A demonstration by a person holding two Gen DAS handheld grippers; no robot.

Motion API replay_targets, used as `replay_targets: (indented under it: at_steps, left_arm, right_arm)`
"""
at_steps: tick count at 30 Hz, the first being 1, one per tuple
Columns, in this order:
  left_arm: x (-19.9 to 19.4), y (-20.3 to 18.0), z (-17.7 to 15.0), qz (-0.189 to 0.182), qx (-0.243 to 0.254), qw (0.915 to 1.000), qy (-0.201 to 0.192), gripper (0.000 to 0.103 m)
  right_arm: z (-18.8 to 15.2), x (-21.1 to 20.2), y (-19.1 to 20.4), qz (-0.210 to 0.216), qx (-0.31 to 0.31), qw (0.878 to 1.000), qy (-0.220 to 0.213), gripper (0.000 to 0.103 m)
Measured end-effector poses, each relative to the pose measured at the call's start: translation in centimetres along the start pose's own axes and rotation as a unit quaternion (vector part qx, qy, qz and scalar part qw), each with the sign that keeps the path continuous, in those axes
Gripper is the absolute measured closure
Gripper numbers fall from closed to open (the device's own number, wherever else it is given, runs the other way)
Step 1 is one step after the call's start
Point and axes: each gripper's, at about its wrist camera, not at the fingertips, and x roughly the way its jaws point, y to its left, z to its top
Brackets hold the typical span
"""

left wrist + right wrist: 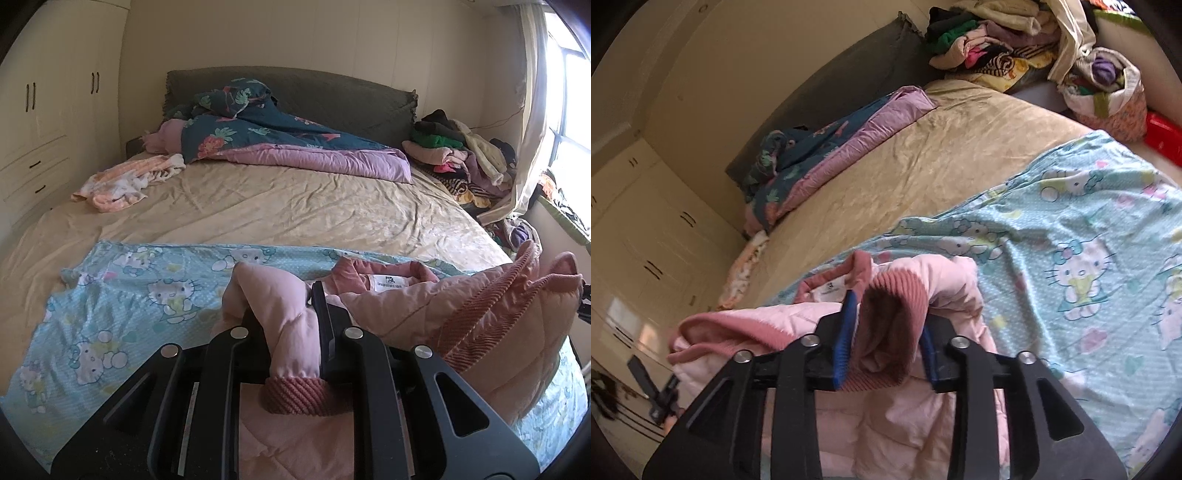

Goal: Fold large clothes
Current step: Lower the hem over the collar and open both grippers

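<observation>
Setting: a bed (295, 206) w/ a creased beige sheet is seen; a pale-blue cartoon-cat blanket (122, 295) is spread over its near end.
Task thing: a pink quilted jacket (424, 306) w/ darker ribbed cuffs and collar is laid on the blanket at approx. 5 o'clock in the left wrist view; the collar w/ its white label is turned up, at 1 o'clock from the left tongs.
Left tongs: the left gripper (284, 317) is closed hard on a sleeve (291, 332) of the jacket; the ribbed cuff is bunched toward the camera, behind the fingertips.
Right tongs: the right gripper (886, 332) has blue pads; the other sleeve's ribbed cuff (897, 295) is draped btwn them. Pads appear slack, not pressed in, so the tongs are read as open round the cuff.
Elsewhere: a teal and purple quilt (288, 144) is heaped at 12 o'clock by the headboard; a clothes pile (461, 158) is seen at 2 o'clock; a small peach garment (125, 184) at 10 o'clock.
Step in hand (judged): both sleeves are being brought in over the jacket body; the right one is prob. at release.
Next move (judged): the right cuff needs to be left flat on the body; the left sleeve is to be laid across likewise, then let go w/o dragging the blanket.
</observation>
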Motion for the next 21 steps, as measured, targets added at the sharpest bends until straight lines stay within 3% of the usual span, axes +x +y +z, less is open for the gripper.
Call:
replay_targets:
  at_steps: [3,4,5,7,11,17,21]
  left_arm:
    - [0.5,0.1,0.0,-0.003,-0.002,1.0,0.001,0.093]
    - [0.6,0.0,0.0,-0.003,-0.002,1.0,0.001,0.093]
    - [0.7,0.1,0.0,-0.004,-0.003,1.0,0.001,0.093]
    - [1.0,0.0,0.0,-0.005,-0.001,1.0,0.0,0.093]
    - [1.5,-0.2,0.0,-0.009,0.001,1.0,0.001,0.093]
    - [2.2,-0.9,-0.1,-0.005,0.009,0.9999,0.004,0.092]
    - [2.3,-0.8,0.0,-0.008,0.002,1.0,0.001,0.087]
  right_arm:
    - [-0.1,0.1,-0.2,0.012,-0.001,1.0,-0.004,0.066]
    - [-0.2,0.1,-0.4,0.019,-0.001,1.0,-0.009,0.057]
    - [-0.4,0.1,-0.5,0.029,0.001,1.0,-0.013,0.034]
    - [-0.8,-0.4,-0.6,0.034,0.002,0.999,-0.033,0.019]
    - [-1.9,0.1,0.2,0.004,-0.043,0.998,-0.034,0.017]
    - [-5.2,4.3,0.9,-0.125,-0.151,0.98,0.022,0.016]
    - [-7.1,6.1,0.2,-0.148,-0.172,0.973,0.046,0.016]
